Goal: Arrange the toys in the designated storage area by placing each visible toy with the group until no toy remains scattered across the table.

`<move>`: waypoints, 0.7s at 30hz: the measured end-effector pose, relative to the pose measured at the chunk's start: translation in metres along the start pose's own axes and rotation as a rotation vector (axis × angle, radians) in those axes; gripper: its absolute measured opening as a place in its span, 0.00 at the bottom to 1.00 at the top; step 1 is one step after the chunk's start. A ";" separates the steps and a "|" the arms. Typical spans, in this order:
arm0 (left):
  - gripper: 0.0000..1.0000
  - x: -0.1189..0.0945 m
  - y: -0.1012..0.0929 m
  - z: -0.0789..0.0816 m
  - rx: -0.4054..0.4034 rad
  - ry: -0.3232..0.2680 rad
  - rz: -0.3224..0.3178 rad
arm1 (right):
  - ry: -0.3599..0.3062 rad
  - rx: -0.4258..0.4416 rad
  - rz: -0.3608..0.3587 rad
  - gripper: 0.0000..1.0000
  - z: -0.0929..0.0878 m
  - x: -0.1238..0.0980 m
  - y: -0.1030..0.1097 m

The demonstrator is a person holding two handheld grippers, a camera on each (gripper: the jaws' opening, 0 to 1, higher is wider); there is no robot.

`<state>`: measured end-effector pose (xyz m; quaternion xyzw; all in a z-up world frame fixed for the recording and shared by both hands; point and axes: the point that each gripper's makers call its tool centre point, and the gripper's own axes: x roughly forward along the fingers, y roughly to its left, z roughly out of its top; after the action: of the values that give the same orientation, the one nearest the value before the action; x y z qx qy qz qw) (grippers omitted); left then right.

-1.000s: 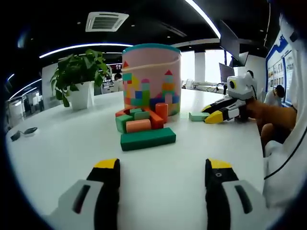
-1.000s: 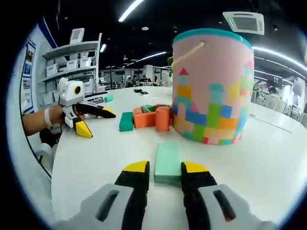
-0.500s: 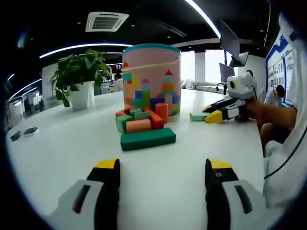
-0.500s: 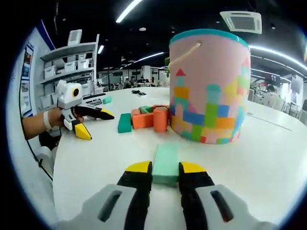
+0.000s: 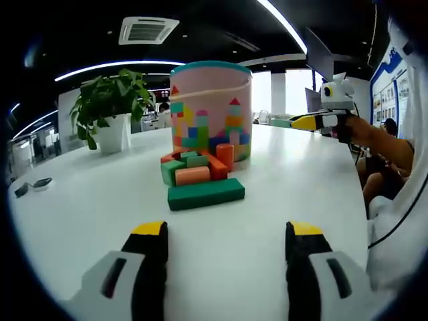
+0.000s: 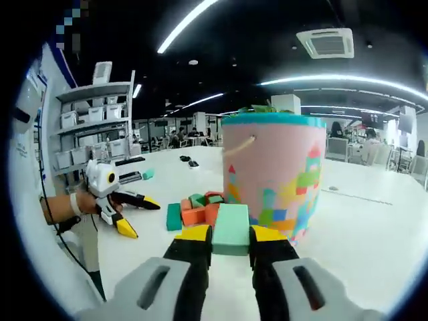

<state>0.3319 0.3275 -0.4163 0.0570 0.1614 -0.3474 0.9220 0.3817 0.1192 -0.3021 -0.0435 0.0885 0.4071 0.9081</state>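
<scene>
We see the right claw (image 6: 231, 234) pinching a flat mint-green foam block (image 6: 231, 229), raised above the white bench (image 6: 374, 221) before the pink cylindrical bucket (image 6: 274, 175). The left claw (image 5: 226, 231) is spread, with bare bench around it.

— What's the room like?
— Dark ceiling (image 5: 221, 27) with long light strips (image 6: 190, 21) and an air vent (image 5: 148, 29).
— Furniture?
— White shelving (image 6: 107, 127) with boxes, a potted plant (image 5: 110, 107), bright windows (image 5: 294, 90).
</scene>
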 end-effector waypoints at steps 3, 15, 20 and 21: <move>0.73 0.000 0.000 0.000 0.001 0.000 0.001 | -0.016 -0.018 -0.003 0.21 0.024 -0.005 -0.012; 0.73 0.000 0.001 0.000 0.003 -0.002 0.006 | -0.019 -0.130 0.017 0.21 0.101 0.001 -0.046; 0.73 0.000 0.001 0.000 0.003 -0.001 0.007 | 0.038 -0.161 0.026 0.21 0.120 0.014 -0.064; 0.73 0.000 0.001 0.000 0.003 -0.001 0.007 | 0.048 -0.164 0.026 0.21 0.123 0.016 -0.068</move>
<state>0.3323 0.3281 -0.4160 0.0587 0.1602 -0.3442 0.9233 0.4579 0.1045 -0.1840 -0.1263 0.0772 0.4237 0.8936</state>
